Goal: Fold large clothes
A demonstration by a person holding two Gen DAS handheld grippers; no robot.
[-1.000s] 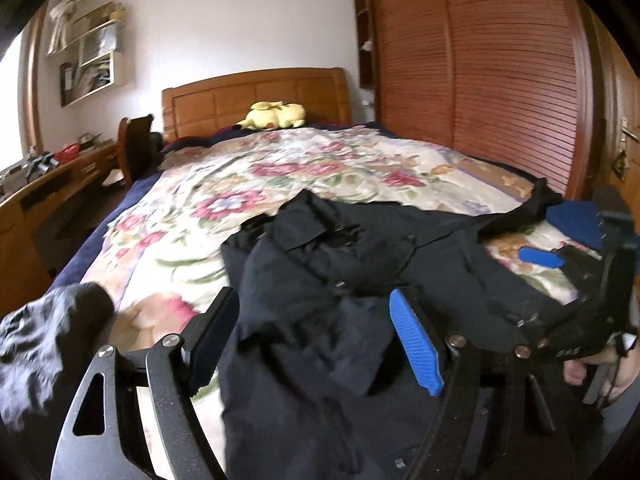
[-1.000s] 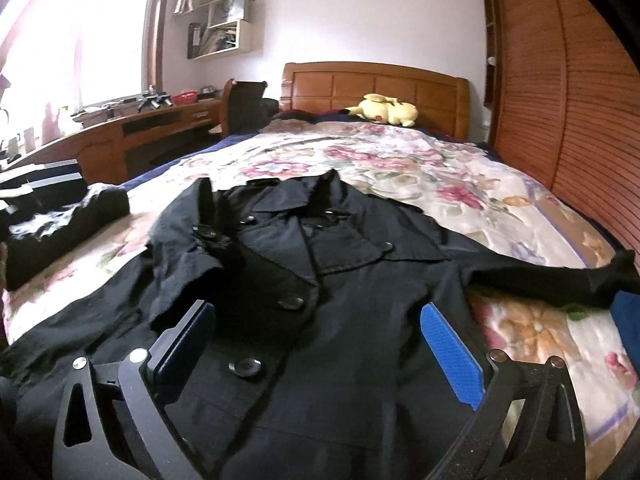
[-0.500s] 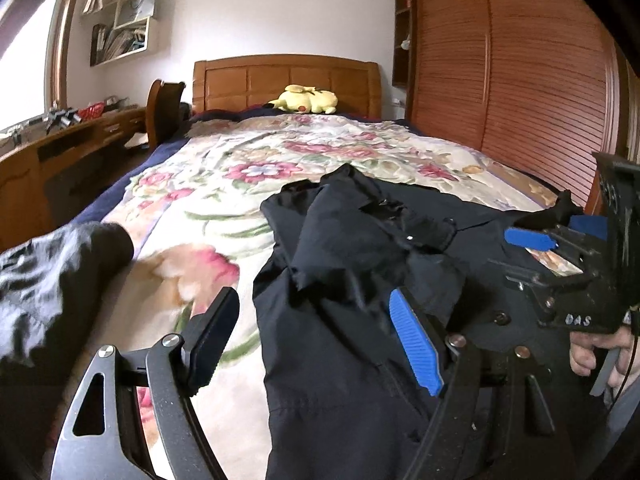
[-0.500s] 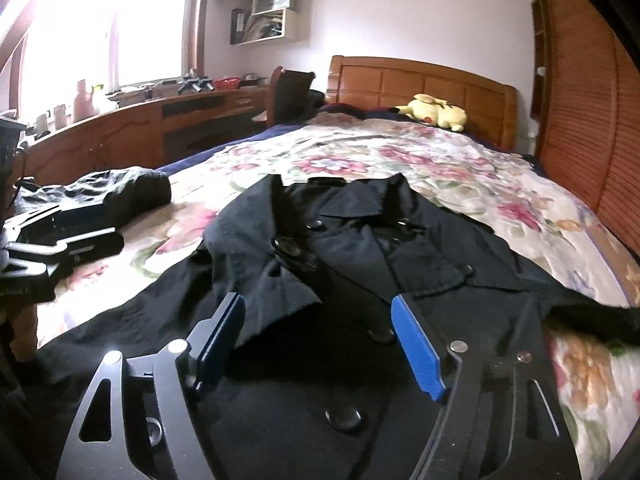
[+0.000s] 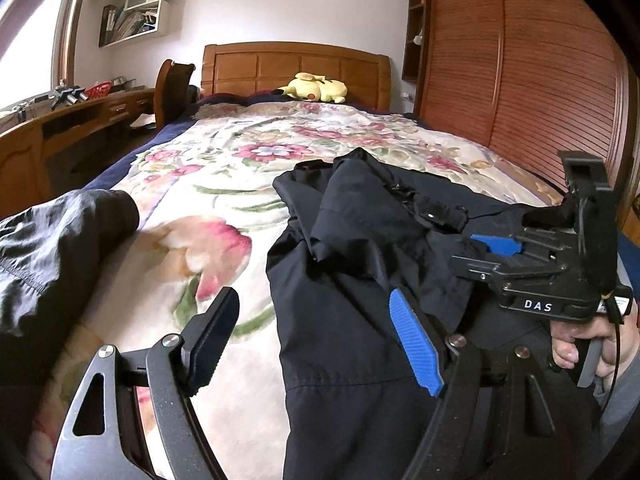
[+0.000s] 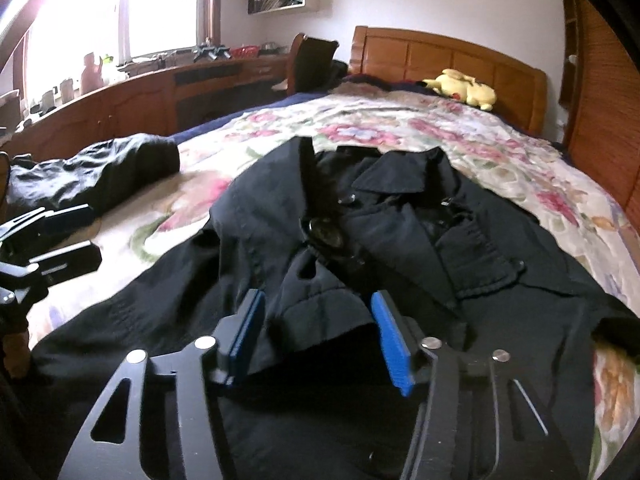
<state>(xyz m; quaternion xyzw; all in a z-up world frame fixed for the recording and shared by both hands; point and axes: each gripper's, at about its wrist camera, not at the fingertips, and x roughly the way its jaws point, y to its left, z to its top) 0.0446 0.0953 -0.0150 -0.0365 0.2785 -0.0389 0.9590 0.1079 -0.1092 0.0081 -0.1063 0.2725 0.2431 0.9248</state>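
Black buttoned cloth coat (image 6: pixel 400 240) spread on flowered bedspread (image 6: pixel 500 140); right gripper (image 6: pixel 316 336) just been closing around folded flap, not yet pinching; left gripper (image 5: pixel 316 344) spread wide over coat edge; risk: flap slipping out, fold collapsing.

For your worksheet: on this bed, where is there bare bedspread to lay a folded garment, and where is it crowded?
Free: the wide bedspread between the black coat and the headboard, short of the yellow plush; also a strip between the coat and the dark bundle. Crowded: the near end, where the coat spreads under the left gripper and right gripper.
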